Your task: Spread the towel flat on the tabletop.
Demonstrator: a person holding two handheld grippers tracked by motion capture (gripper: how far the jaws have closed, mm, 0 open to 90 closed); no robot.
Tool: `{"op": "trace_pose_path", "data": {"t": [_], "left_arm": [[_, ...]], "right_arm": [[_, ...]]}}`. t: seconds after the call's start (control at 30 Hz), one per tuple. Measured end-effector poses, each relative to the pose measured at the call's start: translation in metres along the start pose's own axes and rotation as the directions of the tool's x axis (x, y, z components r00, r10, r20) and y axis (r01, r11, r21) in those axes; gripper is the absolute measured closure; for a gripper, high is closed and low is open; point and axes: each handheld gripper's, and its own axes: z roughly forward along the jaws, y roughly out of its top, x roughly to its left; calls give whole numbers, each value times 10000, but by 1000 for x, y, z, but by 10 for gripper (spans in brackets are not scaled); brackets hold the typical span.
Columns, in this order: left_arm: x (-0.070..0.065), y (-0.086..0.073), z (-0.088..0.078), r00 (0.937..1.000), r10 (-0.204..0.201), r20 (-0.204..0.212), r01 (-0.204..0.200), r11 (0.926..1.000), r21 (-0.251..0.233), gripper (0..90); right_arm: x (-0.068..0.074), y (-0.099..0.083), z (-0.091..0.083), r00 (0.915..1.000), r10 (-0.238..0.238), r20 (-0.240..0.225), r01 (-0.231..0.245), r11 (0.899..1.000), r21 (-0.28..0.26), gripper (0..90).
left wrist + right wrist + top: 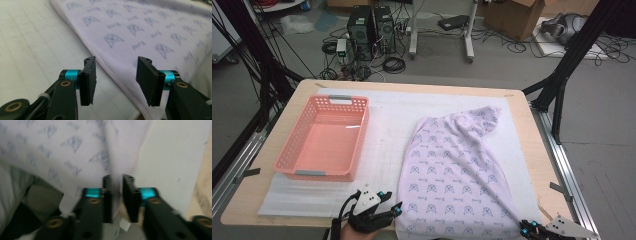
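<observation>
A pale lilac cloth [457, 175] with a small blue print lies spread on the right half of the white mat [387, 125], its far end bunched. My left gripper [393, 202] sits at the cloth's near left edge. In the left gripper view its jaws [116, 75] stand wide apart and the cloth's hem [117, 75] runs under the gap, untouched by the pads. My right gripper [527, 229] is at the cloth's near right corner. In the blurred right gripper view its jaws [117, 195] stand a little apart with a fold of cloth [62, 152] in the gap.
An empty pink plastic basket [287, 145] stands on the mat's left side. The wooden table [532, 145] ends just right of the cloth, where metal rails and black frame legs run. Cables, computer towers and boxes lie on the floor beyond.
</observation>
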Motion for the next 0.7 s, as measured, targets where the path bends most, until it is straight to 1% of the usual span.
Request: {"op": "trace_pose_path", "data": {"t": [0.03, 0.1, 0.13, 0.17, 0.2, 0.23, 0.33, 0.43, 0.5, 0.57, 0.67, 0.7], "left_arm": [[4, 5, 6, 10000, -10, -17, 9, 10000, -9, 483], [9, 13, 16, 10000, -48, -61, 48, 10000, 9, 481], [12, 19, 23, 9999, -81, -95, 81, 10000, -19, 482], [15, 22, 27, 9999, -98, -122, 97, 9999, -24, 482], [18, 26, 32, 9997, -176, -168, 175, 9998, -52, 482], [21, 30, 36, 9996, -215, -184, 214, 9998, -63, 481], [28, 40, 50, 9988, -463, -169, 461, 9989, -90, 480], [32, 45, 57, 9980, -612, -166, 611, 9981, -46, 473], [35, 50, 63, 9983, -560, -134, 561, 9984, 64, 473], [38, 54, 67, 9984, -528, -201, 530, 9986, 95, 472], [45, 59, 72, 9980, -555, -288, 554, 9985, -37, 466], [46, 61, 74, 9980, -542, -310, 543, 9985, 33, 464]], "right_arm": [[-2, 3, 2, 10000, 92, 33, -92, 9998, -190, 650], [-10, 16, 11, 9996, 280, 95, -274, 9982, -541, 635], [-13, 20, 15, 9993, 340, 178, -329, 9977, -599, 627], [-19, 28, 23, 9986, 464, 268, -445, 9967, -671, 627], [-22, 33, 29, 9983, 520, 277, -500, 9964, -690, 628], [-27, 39, 36, 9978, 541, 382, -513, 9962, -708, 631], [-38, 56, 61, 9968, 565, 568, -536, 9972, -522, 634], [-45, 69, 81, 9961, 672, 581, -654, 9974, -316, 640], [-49, 78, 93, 9965, 657, 527, -644, 9976, -245, 642], [-52, 88, 105, 9964, 625, 569, -614, 9979, -204, 642], [-56, 102, 121, 9968, 581, 550, -570, 9982, -208, 642], [-57, 106, 126, 9970, 581, 512, -572, 9982, -187, 642]]}}
